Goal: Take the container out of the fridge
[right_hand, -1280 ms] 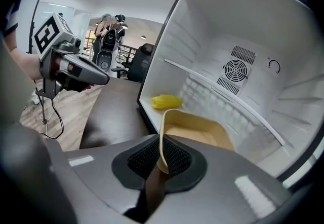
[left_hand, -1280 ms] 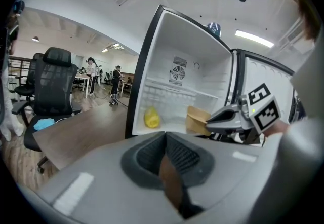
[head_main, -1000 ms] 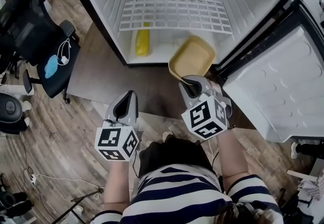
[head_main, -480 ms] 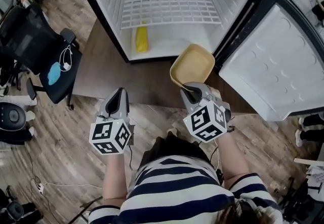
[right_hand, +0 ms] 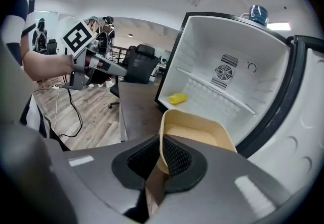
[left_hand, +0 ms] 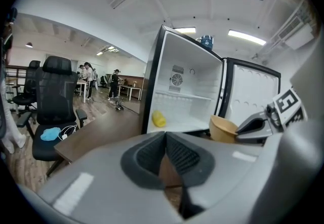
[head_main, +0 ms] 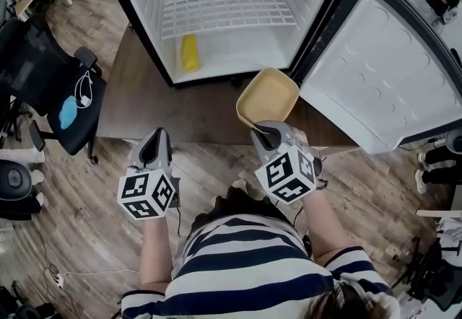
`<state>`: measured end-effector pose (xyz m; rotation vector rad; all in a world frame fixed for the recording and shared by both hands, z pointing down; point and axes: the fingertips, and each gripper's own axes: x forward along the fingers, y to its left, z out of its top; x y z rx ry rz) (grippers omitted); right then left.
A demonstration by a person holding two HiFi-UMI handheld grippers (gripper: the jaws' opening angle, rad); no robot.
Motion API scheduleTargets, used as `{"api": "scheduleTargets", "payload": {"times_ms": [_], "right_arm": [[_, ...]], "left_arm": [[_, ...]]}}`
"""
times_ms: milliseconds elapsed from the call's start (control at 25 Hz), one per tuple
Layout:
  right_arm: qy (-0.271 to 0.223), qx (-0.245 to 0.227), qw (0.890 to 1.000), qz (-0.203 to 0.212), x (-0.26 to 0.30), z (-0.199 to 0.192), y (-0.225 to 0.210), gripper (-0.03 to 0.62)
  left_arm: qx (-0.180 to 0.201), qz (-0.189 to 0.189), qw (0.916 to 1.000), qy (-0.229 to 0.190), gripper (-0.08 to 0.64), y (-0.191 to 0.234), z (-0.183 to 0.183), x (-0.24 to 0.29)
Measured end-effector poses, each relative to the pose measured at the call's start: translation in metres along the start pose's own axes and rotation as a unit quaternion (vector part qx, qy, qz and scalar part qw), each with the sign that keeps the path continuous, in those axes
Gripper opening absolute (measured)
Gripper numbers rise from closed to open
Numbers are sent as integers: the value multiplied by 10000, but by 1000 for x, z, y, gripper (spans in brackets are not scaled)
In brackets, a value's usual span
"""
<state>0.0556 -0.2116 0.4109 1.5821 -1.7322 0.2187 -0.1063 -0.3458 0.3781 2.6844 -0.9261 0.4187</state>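
The tan container (head_main: 268,97) is outside the fridge (head_main: 229,14), held over the dark table (head_main: 173,112) in front of the open fridge. My right gripper (head_main: 261,131) is shut on its near rim; in the right gripper view the container (right_hand: 197,134) wall is pinched between the jaws of that gripper (right_hand: 161,159). My left gripper (head_main: 152,148) hangs at the table's near edge, shut with nothing in it; its pads (left_hand: 178,156) meet in the left gripper view. The container (left_hand: 223,127) also shows there, at the right.
A yellow object (head_main: 189,53) lies on the fridge floor under a white wire shelf (head_main: 227,13). The fridge door (head_main: 382,79) stands open at the right. A black office chair (head_main: 43,72) with a blue item on its seat stands left of the table.
The container has come further away from the fridge, toward me, still in my right gripper. My left gripper has drifted slightly left and back.
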Motion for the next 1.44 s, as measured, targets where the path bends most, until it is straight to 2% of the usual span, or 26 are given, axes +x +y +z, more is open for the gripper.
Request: {"api": "scheduleTargets", "payload": {"times_ms": [600, 1000, 1440], "right_arm": [[192, -27, 9994, 272, -11, -21, 30, 17], [135, 62, 9996, 244, -12, -18, 30, 17], [91, 37, 9996, 256, -7, -10, 26, 17]], "left_arm": [[-11, -131, 9999, 64, 0, -10, -11, -11], [136, -237, 9996, 32, 0, -19, -7, -9], [168, -141, 9998, -42, 0, -11, -2, -10]]}}
